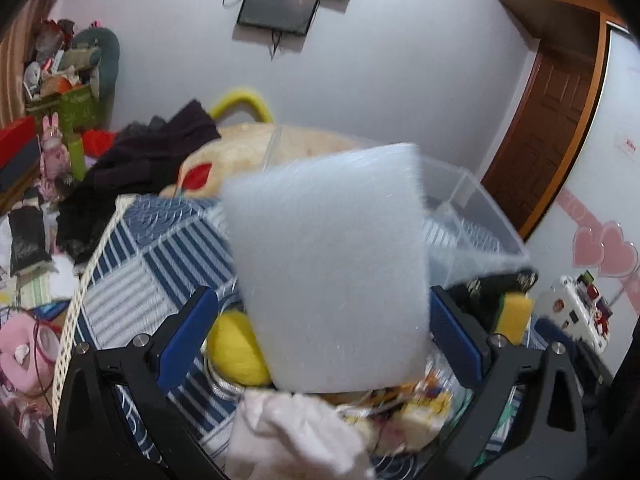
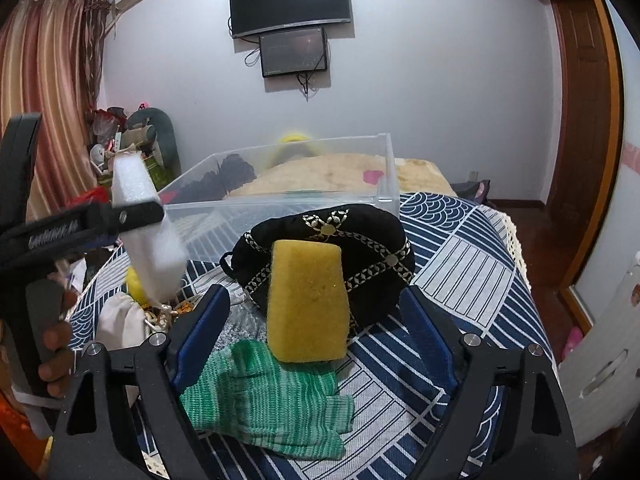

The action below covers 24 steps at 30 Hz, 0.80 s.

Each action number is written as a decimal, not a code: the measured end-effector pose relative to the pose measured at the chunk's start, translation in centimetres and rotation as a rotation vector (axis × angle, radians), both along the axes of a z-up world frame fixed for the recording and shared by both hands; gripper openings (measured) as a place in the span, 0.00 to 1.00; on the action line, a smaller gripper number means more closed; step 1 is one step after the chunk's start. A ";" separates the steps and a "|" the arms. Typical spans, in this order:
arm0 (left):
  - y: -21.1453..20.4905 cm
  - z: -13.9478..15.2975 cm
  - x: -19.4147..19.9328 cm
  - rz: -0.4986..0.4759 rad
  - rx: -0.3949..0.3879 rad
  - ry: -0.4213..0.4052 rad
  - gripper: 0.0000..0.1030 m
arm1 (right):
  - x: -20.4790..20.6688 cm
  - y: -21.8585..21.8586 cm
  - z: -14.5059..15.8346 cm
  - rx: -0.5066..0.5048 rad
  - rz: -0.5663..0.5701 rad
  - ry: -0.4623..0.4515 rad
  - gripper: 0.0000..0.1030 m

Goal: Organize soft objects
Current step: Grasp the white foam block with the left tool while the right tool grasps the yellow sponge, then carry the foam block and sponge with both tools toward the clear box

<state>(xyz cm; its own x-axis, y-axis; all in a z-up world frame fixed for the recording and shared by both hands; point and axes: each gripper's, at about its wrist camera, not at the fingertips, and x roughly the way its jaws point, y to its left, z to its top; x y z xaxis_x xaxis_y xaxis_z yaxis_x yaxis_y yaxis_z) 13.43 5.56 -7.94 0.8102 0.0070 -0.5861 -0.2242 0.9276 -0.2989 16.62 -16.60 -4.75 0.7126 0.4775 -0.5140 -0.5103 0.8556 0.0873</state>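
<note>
We see the left hand-held gripper (image 1: 324, 320) with the white rectangular foam block (image 1: 328, 268) between its blue fingers (image 1: 188, 336); the jaws stand wide and a gap shows on the left side, so we cannot tell whether it is actually clamped. From the right wrist view the same block (image 2: 148, 236) is up in the air, off the bed, just in front of the near-left corner of the clear rectangular plastic bin (image 2: 304, 168).

Right hand-held gripper (image 2: 316, 332) is wide open, nothing in it. Between its fingers, not touching them, stands the yellow wedge-shaped sponge (image 2: 306, 304), upright on the blue-and-white patterned bed cover (image 2: 472, 280) and leaning against the black embroidered fabric pouch (image 2: 372, 252). The green knitted glove (image 2: 268, 404) lies flat just in front of the sponge, near the bed's front edge.

The bin sits toward the far edge of the cover; no items visible inside it, and the stripes show through its floor. Open cover lies right of the pouch, out to the lace-trimmed right edge.

Left side is crowded: yellow ball of yarn (image 1: 236, 348), white cloth drawstring bag (image 1: 296, 436) and a blurred heap of small items, all near the front-left part of the bed.
</note>
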 end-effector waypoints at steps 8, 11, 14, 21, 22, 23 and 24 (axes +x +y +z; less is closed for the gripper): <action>-0.7 0.0 -0.9 -0.043 0.071 -0.021 1.00 | 0.3 -0.3 0.0 0.016 0.006 0.021 0.83; -1.1 0.0 -0.5 -0.068 0.086 -0.018 0.91 | 0.5 0.0 -0.2 0.009 0.013 0.026 0.82; -1.5 -0.4 -0.1 -0.132 0.073 0.006 0.71 | 1.0 0.1 -0.5 0.009 0.023 0.048 0.65; -2.3 0.2 -1.3 -0.155 0.131 -0.036 0.47 | 1.3 0.0 -1.1 0.021 0.041 0.085 0.37; -2.4 0.5 -1.6 -0.163 0.135 -0.046 0.45 | 1.2 -0.1 -1.1 0.021 0.041 0.079 0.36; -2.3 0.8 -1.7 -0.169 0.136 -0.056 0.39 | 1.0 -0.2 -0.9 0.021 0.043 0.071 0.35; -2.2 1.1 -1.9 -0.174 0.137 -0.062 0.37 | 0.8 -0.3 -0.7 0.022 0.044 0.061 0.35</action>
